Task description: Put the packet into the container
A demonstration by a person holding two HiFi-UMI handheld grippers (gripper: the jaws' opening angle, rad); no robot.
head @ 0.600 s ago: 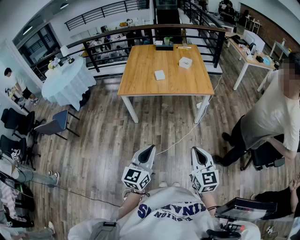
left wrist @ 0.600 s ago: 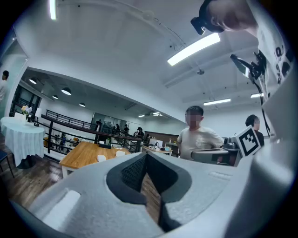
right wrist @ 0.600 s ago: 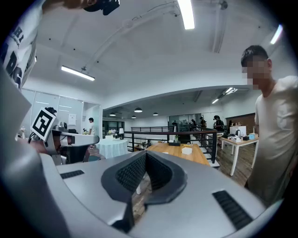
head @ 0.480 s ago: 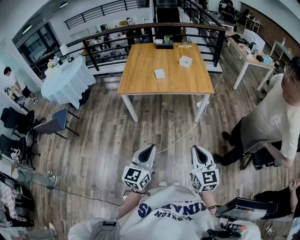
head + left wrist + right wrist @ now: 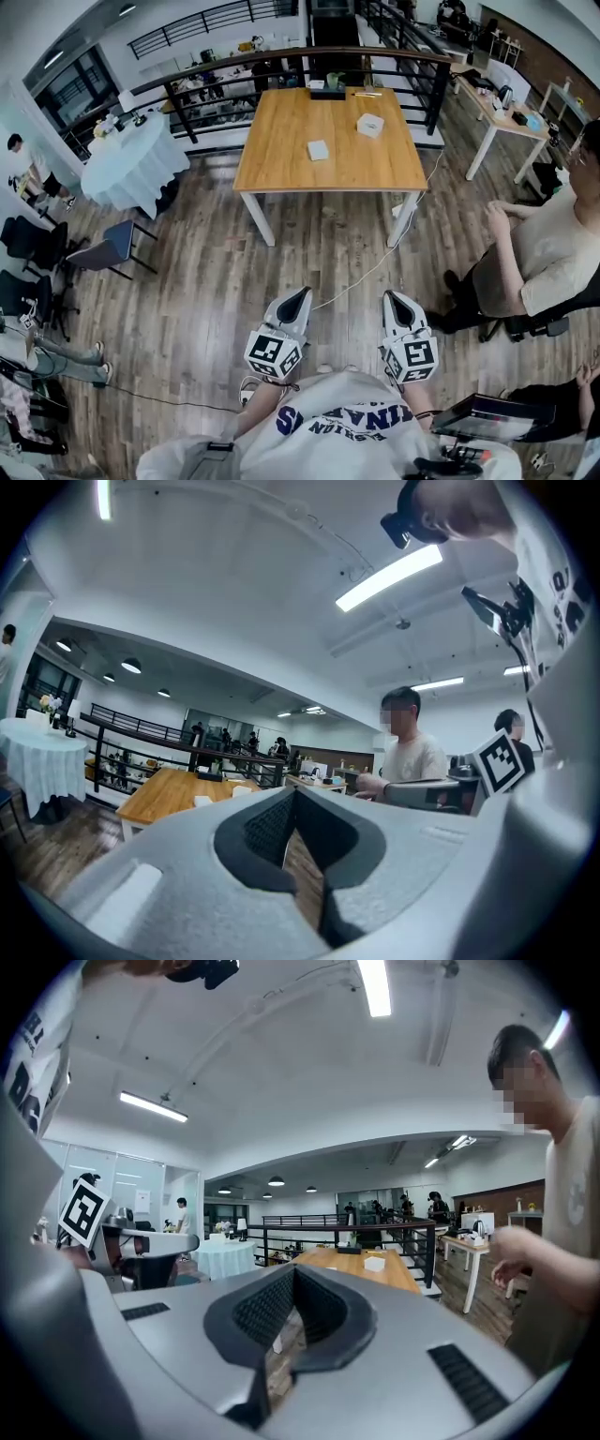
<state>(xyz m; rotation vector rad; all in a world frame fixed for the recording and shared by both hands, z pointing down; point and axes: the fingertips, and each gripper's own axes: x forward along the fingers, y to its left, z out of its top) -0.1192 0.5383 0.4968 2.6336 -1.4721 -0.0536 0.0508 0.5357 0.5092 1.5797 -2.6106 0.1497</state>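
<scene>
Floorboards fill most of the head view: a dark wood-plank floor, with both tools held over it, well short of the work. Ahead stands the big rectangular table with a light wooden top and white legs, its far edge close to the black metal railing. Off to the left is a round table under a white cloth. On the right a seated person in a beige T-shirt sits well apart from the wooden table. A thin pale cable runs across the boards from beside the table's near right leg toward the grippers.

Now the tools. The left gripper, grey-white with a square-marker cube at its back, is held close in front of the wearer's chest and points toward the table. Its own view shows the two dark pads pressed together at the tips, with nothing between them. The right gripper, its twin, sits just beside it and parallel. Its view tells the same story: jaws together, nothing gripped, only floor showing through the slot below the tips.

And the targets, both small and far off on the tabletop. The white box-shaped container stands toward the far right part. The flat white square packet lies near the middle, apart from the container, to its left and nearer the camera. Both grippers are well apart from the pair.
</scene>
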